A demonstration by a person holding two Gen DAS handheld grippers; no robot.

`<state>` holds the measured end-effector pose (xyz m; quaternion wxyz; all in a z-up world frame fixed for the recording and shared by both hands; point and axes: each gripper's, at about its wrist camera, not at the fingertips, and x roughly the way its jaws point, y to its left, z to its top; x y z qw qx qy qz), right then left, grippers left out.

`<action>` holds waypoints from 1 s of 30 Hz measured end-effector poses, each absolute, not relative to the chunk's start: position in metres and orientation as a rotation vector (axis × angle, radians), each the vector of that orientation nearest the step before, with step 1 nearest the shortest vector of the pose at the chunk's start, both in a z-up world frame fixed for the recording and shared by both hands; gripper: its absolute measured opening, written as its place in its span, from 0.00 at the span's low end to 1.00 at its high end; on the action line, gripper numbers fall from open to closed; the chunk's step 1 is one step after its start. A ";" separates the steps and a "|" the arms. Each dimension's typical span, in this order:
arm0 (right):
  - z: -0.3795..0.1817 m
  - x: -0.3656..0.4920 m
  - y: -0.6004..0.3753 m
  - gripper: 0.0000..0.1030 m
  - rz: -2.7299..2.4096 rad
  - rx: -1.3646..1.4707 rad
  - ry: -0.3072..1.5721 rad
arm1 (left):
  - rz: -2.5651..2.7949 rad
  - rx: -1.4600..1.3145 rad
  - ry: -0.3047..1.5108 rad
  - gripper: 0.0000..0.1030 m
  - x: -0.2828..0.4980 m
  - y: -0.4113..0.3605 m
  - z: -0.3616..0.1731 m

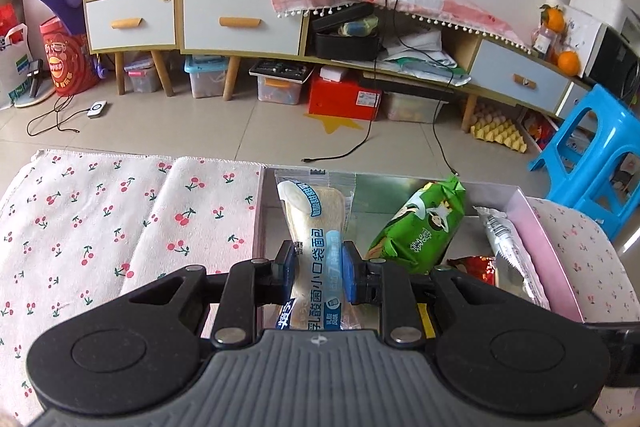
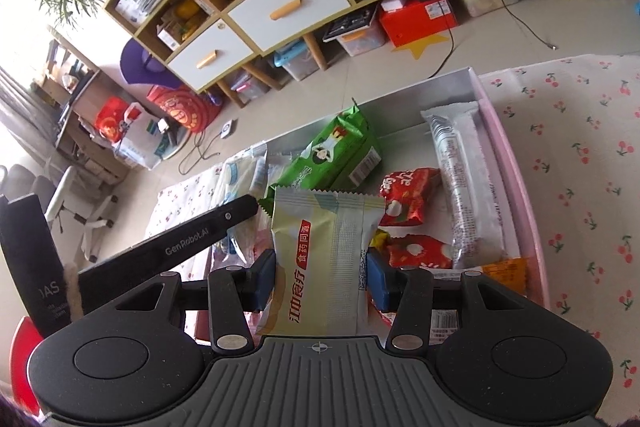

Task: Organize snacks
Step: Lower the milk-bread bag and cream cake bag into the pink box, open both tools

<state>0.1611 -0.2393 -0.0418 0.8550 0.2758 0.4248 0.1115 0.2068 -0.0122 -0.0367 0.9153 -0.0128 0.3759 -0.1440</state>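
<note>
My left gripper (image 1: 320, 267) is shut on a white and blue bread packet (image 1: 316, 227), held over the left end of the pink-rimmed box (image 1: 544, 247). My right gripper (image 2: 322, 273) is shut on a pale yellow-green snack packet (image 2: 324, 259), held above the same box (image 2: 516, 183). Inside the box lie a green snack bag (image 1: 420, 227) (image 2: 340, 155), a long silver packet (image 1: 508, 247) (image 2: 464, 187) and red candy packets (image 2: 408, 195) (image 1: 476, 267). The left gripper's black arm (image 2: 180, 243) shows in the right wrist view.
The box sits on a cherry-print cloth (image 1: 100, 219) (image 2: 580, 147). Beyond the table's far edge are the tiled floor, a long cabinet (image 1: 240, 23) with storage bins under it, loose cables and a blue plastic stool (image 1: 592, 155).
</note>
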 end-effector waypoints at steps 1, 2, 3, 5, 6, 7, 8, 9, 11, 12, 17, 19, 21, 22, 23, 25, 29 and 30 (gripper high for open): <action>-0.043 0.162 -0.239 0.45 0.236 0.580 0.896 | -0.297 -0.028 0.773 0.21 0.207 -0.012 -0.037; -0.044 0.162 -0.238 0.46 0.238 0.579 0.898 | -0.299 -0.027 0.773 0.22 0.207 -0.011 -0.037; -0.044 0.162 -0.237 0.46 0.239 0.576 0.899 | -0.300 -0.024 0.772 0.22 0.207 -0.011 -0.037; -0.045 0.162 -0.236 0.47 0.240 0.572 0.897 | -0.302 -0.019 0.767 0.22 0.206 -0.011 -0.037; -0.045 0.162 -0.236 0.48 0.240 0.574 0.897 | -0.304 -0.016 0.766 0.23 0.209 -0.013 -0.037; -0.045 0.163 -0.236 0.50 0.239 0.578 0.897 | -0.304 -0.014 0.763 0.24 0.208 -0.012 -0.037; -0.045 0.163 -0.236 0.57 0.234 0.583 0.900 | -0.301 -0.012 0.760 0.27 0.209 -0.013 -0.037; -0.045 0.164 -0.237 0.64 0.229 0.589 0.899 | -0.298 -0.011 0.759 0.30 0.209 -0.013 -0.037; -0.044 0.164 -0.238 0.67 0.225 0.594 0.894 | -0.305 -0.017 0.763 0.39 0.209 -0.013 -0.037; -0.044 0.164 -0.239 0.67 0.224 0.594 0.895 | -0.306 -0.018 0.763 0.41 0.209 -0.012 -0.037; -0.041 0.161 -0.242 0.68 0.215 0.599 0.897 | -0.312 -0.005 0.761 0.48 0.206 -0.013 -0.033; -0.038 0.159 -0.242 0.69 0.212 0.588 0.900 | -0.316 -0.001 0.765 0.51 0.203 -0.013 -0.031; -0.034 0.156 -0.242 0.71 0.205 0.575 0.898 | -0.323 -0.003 0.766 0.58 0.199 -0.013 -0.029; -0.032 0.154 -0.241 0.72 0.203 0.571 0.897 | -0.319 0.001 0.763 0.62 0.196 -0.014 -0.027; -0.029 0.152 -0.242 0.72 0.202 0.569 0.894 | -0.318 0.004 0.759 0.63 0.194 -0.014 -0.026; -0.025 0.147 -0.242 0.74 0.199 0.568 0.891 | -0.322 0.005 0.759 0.65 0.189 -0.014 -0.023; -0.014 0.136 -0.241 0.78 0.181 0.539 0.887 | -0.323 0.004 0.761 0.74 0.179 -0.014 -0.016; -0.011 0.133 -0.241 0.78 0.177 0.530 0.886 | -0.323 0.002 0.762 0.74 0.175 -0.014 -0.014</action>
